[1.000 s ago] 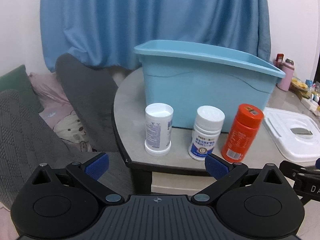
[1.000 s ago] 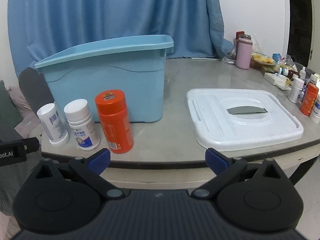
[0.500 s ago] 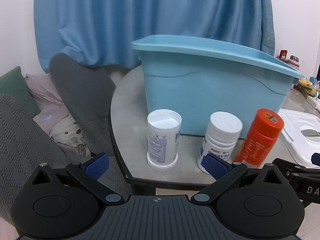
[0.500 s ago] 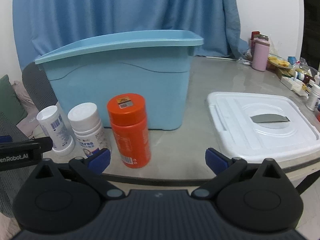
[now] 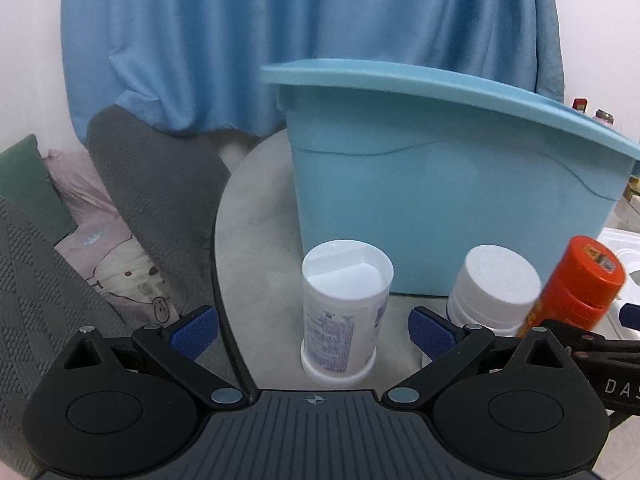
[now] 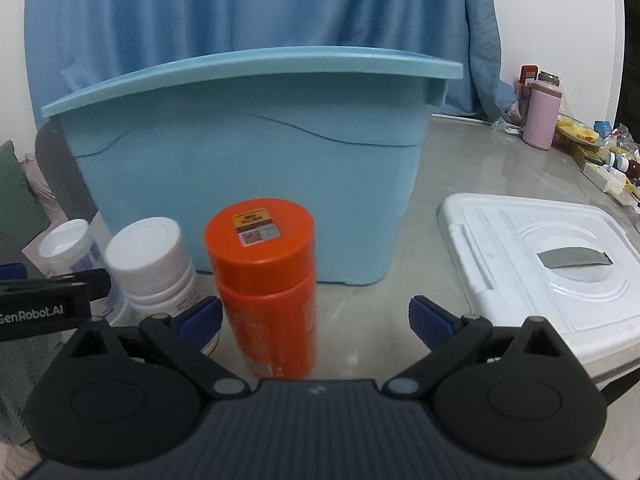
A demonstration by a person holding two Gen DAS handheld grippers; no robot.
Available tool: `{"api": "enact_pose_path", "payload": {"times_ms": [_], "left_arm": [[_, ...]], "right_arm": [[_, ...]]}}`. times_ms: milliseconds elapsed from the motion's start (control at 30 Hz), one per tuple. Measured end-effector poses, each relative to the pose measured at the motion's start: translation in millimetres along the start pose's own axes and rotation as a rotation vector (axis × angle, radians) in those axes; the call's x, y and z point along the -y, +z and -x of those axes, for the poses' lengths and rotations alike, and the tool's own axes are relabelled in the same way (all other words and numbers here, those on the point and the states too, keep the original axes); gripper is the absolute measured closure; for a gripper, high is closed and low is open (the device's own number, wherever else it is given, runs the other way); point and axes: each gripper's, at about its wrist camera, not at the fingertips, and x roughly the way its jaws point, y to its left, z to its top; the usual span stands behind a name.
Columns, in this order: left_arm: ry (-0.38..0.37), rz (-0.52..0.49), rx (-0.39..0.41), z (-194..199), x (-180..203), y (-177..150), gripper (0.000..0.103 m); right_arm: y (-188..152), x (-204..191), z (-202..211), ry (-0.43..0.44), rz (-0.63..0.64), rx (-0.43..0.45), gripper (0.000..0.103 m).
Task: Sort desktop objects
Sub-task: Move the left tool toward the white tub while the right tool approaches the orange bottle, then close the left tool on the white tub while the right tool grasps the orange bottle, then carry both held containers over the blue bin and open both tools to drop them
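Left gripper (image 5: 314, 330) fingers wide, framing the upturned white plastic bottle (image 5: 345, 312). Right gripper (image 6: 316, 320) fingers wide around the orange cylindrical plastic bottle (image 6: 264, 288) (both bottles upright, ungripped).

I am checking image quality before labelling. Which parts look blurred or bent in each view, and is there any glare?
Left wrist view: the orange bottle at the right edge is smeared; the blue bin rim curves from fisheye distortion. Right wrist view: the orange bottle's label is soft and unreadable, the white lid looks sharper, and the table shows a mild sheen, no strong glare.
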Motion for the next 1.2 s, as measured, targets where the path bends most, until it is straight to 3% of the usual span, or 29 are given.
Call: {"api": "enact_pose_path", "payload": {"times_ms": [67, 100, 133, 167, 533, 1200], "left_arm": [[-0.007, -0.006, -0.006, -9.4, 2.8, 1.0, 0.022], [-0.012, -0.01, -0.009, -14.2, 4.1, 1.3, 0.032], [-0.019, -0.013, -0.012, -18.4, 5.2, 1.4, 0.042], [-0.03, -0.015, -0.013, -21.4, 6.2, 1.2, 0.058], [-0.033, 0.011, -0.039, -15.8, 2.3, 0.2, 0.058], [-0.051, 0.008, -0.009, 73.1, 10.5, 7.7, 0.058]], "right_arm": [[0.8, -0.7, -7.3, 0.002, 0.0, 0.001, 0.003], [1.1, -1.7, -10.2, 0.012, 0.001, 0.002, 0.006], [1.5, -3.0, -12.4, 0.028, 0.009, 0.003, 0.026], [2.2, -4.3, -13.4, 0.054, 0.02, 0.004, 0.053], [4.2, -1.1, 0.7, 0.048, 0.011, -0.02, 0.053], [21.5, 2.3, 77.9, 0.054, 0.023, 0.044, 0.053]]}}
